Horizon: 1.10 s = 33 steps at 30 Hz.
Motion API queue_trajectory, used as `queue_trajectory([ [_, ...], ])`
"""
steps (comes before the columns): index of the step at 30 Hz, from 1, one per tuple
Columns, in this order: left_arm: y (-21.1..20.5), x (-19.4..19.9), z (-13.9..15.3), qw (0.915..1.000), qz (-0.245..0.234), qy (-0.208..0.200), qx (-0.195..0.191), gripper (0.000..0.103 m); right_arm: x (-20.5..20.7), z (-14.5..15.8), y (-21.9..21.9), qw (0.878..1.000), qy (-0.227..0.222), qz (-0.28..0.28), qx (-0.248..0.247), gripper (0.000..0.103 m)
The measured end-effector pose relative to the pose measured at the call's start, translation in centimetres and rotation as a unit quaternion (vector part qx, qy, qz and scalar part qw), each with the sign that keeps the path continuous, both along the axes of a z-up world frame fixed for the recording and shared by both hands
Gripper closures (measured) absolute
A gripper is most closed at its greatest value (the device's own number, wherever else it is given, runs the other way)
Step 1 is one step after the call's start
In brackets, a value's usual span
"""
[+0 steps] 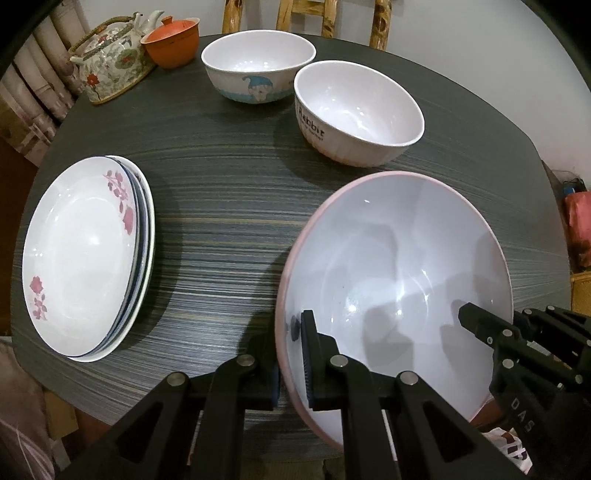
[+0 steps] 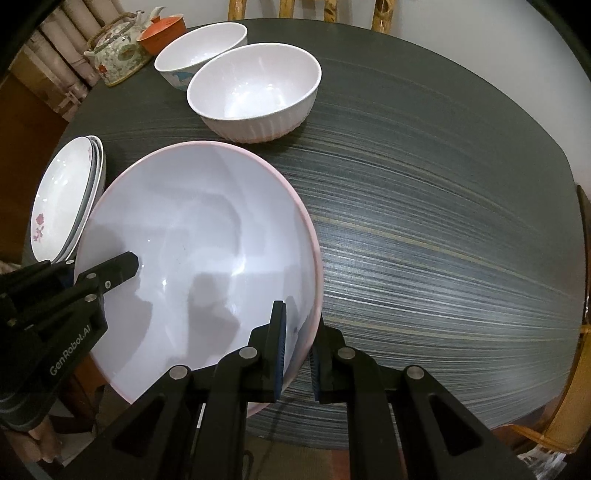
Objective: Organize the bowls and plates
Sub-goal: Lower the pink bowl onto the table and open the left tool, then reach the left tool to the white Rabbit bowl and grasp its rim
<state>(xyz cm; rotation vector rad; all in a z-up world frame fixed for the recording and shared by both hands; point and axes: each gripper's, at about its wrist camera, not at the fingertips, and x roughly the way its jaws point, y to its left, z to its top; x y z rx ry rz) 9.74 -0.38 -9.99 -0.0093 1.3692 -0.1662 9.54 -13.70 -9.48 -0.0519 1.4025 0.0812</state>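
Observation:
A large pink-rimmed bowl [image 1: 399, 273] is held over the near edge of the dark table [image 1: 229, 229]. My left gripper [image 1: 290, 363] is shut on its left rim. My right gripper [image 2: 297, 363] is shut on its right rim; the bowl [image 2: 192, 236] fills the left of the right wrist view. A stack of flower-print plates [image 1: 81, 254] lies at the left, also in the right wrist view [image 2: 59, 210]. A "Rabbit" bowl [image 1: 354, 110] and a cartoon bowl [image 1: 255, 66] stand at the back, also in the right wrist view [image 2: 255, 88] [image 2: 195, 48].
A floral teapot [image 1: 110, 59] and an orange lidded cup [image 1: 171, 40] stand at the back left corner. Wooden chair backs [image 1: 306, 18] rise behind the table. A woven chair [image 2: 576, 369] is at the right edge.

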Motion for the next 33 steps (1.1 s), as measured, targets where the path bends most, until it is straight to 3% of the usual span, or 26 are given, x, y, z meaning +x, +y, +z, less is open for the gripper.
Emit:
queue_trajectory([
  [16, 0.3, -0.4, 0.2, 0.9999, -0.009, -0.01, -0.006, 0.094, -0.7, -0.2, -0.5, 1.0, -0.004, -0.004, 0.01, 0.089],
  [19, 0.6, -0.4, 0.7, 0.9998, -0.01, -0.014, -0.003, 0.092, -0.7, 0.0, -0.7, 1.0, -0.006, -0.006, 0.015, 0.085],
  [25, 1.6, 0.2, 2.6, 0.9996, -0.01, -0.025, -0.002, 0.077, -0.3, 1.6, -1.0, 0.999, -0.022, -0.008, 0.026, 0.072],
  [33, 2.3, 1.2, 5.2, 0.999, -0.019, -0.039, -0.011, 0.076, 0.8, 4.9, -2.2, 0.998, -0.047, -0.007, 0.047, 0.071],
])
